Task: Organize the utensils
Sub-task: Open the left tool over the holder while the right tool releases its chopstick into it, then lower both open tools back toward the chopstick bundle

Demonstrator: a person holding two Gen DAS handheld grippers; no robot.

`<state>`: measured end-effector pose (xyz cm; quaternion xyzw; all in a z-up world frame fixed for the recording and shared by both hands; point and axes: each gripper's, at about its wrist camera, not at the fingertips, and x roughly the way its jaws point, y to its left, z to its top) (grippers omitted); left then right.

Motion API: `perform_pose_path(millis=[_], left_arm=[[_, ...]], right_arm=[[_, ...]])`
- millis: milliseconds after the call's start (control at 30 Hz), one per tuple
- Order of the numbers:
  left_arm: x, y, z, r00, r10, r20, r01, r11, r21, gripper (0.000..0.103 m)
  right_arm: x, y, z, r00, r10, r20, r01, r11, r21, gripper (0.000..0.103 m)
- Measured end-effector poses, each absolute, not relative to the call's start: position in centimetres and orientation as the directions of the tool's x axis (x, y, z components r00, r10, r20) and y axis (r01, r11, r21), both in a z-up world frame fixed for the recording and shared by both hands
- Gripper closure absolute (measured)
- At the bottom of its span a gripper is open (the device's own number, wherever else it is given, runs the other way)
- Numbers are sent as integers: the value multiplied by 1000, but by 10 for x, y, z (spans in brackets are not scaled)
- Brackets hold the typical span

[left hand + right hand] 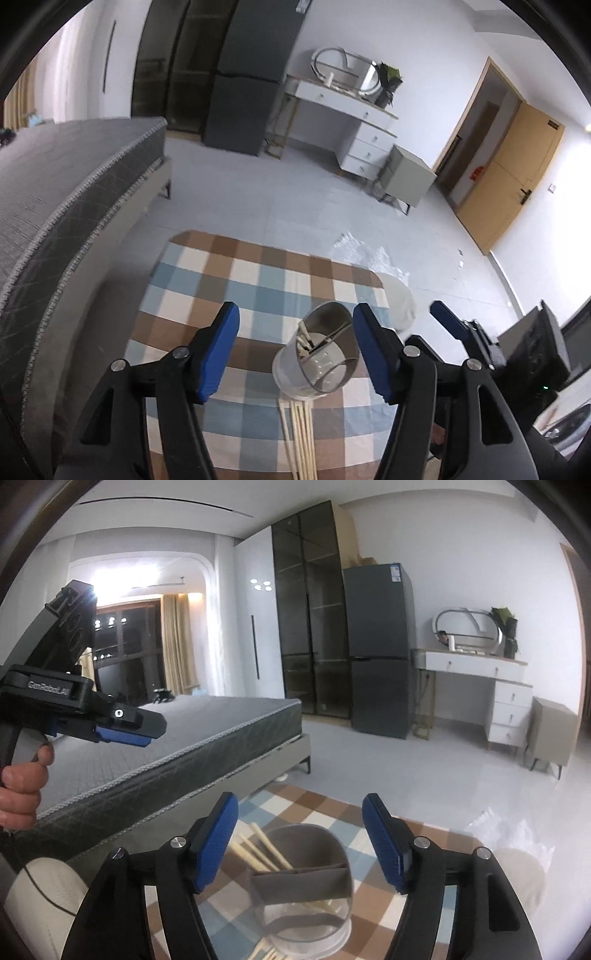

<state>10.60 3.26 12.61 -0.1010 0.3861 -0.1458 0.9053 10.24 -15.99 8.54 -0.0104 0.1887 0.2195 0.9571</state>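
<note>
two claws hang over a small table with a checked cloth [221, 280], and both stand apart with nothing clamped. from the left wrist, the left gripper [295, 350] has its blue pads wide on either side of a metal utensil holder [317, 365], which stands on the cloth a little right of the middle between them; neither pad touches it. pale chopsticks [306, 341] lean inside the holder, and more pale sticks [301, 439] show below it at the near edge. the right gripper [448, 319] shows just to the right, beyond the left one's right pad.

from the right wrist, the right gripper [301, 834] also has its pads spread, with the holder [306, 886] below and between them, untouched. a divider splits the holder; chopsticks [266, 851] slant up out of its far-left part. at far left a hand [22, 786] holds the left gripper [125, 734] in front of the bed [207, 723].
</note>
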Motion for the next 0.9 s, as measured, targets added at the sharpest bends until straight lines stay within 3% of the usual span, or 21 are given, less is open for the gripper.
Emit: perform_pose_path(millis=[100, 200, 267, 533, 900], left_arm=[[93, 33, 134, 691, -312, -652, 186, 948, -257, 40], [80, 34, 140, 722, -283, -631, 174, 958, -229, 31], [73, 35, 141, 739, -263, -620, 162, 963, -215, 25], [48, 37, 137, 766, -226, -602, 147, 973, -179, 16], [23, 30, 103, 792, -166, -587, 102, 985, -141, 10]], right_arm=[[91, -156, 98, 842, 419, -340, -424, 904, 63, 25], [76, -150, 110, 860, 401, -317, -408, 912, 45, 9], [66, -145, 114, 867, 391, -308, -407, 913, 13, 8], [25, -137, 120, 885, 383, -263, -394, 919, 15, 3], [-15, -143, 96, 899, 338, -279, -327, 941, 88, 0]])
